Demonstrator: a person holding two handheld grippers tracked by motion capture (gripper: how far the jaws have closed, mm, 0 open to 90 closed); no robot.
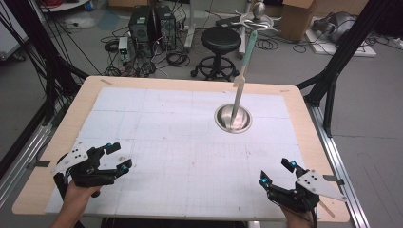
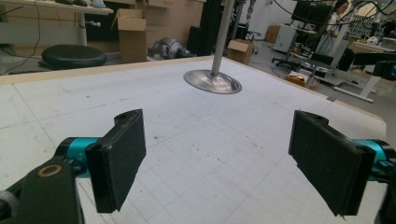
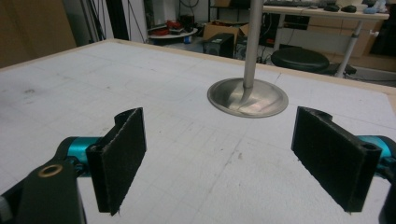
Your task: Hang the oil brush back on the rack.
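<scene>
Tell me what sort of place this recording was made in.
Likely a robotics lab or workshop: computer towers and loose cables sit on the floor behind the table, with cardboard boxes and a black frame around it.

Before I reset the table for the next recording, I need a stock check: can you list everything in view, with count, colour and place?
Metal bowl: one, silver, on the mat, right of centre toward the far edge.
Utensil: one, steel shaft with a pale green handle, standing up out of the bowl, leaning a little.
Grid mat: one, white, covering most of the table.
Table: one, light wood rim.
Stool: one, black, on the floor beyond the table.
Cardboard box: one, brown, floor at far right.
Left gripper: one, black with teal tips, near-left corner, jaws apart, holding nothing.
Right gripper: one, black with teal tips, near-right corner, jaws apart, holding nothing.
</scene>
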